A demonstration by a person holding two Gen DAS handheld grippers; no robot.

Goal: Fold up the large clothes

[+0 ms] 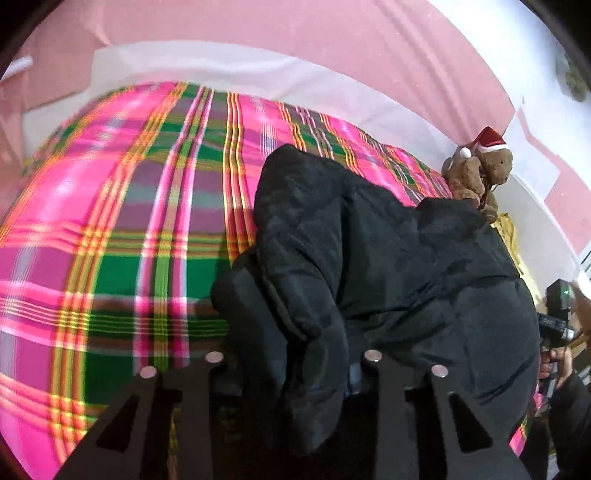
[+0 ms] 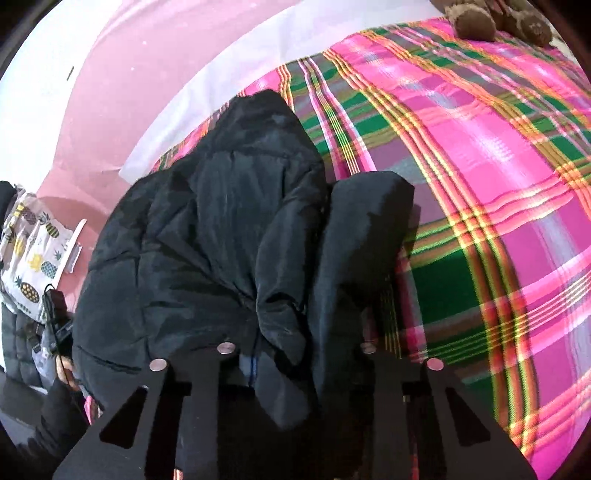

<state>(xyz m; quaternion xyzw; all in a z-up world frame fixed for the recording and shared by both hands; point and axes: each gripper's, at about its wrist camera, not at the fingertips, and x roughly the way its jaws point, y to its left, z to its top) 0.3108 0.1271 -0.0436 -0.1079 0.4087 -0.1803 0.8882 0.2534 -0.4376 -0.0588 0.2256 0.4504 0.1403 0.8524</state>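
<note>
Plaid bed (image 1: 110, 221) bears a black puffer jacket (image 1: 388, 251); both grippers' jaws pinch its bulky folds, which may slip free.

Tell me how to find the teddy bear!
Start at the big bed with the pink and green plaid blanket. Follow the puffy black jacket to its far end, near the pink wall. The brown teddy bear sits there, the only thing wearing a red and white Santa hat.

One black jacket (image 1: 388, 258), one plaid blanket (image 1: 129, 221), one teddy bear (image 1: 480, 173).
</note>
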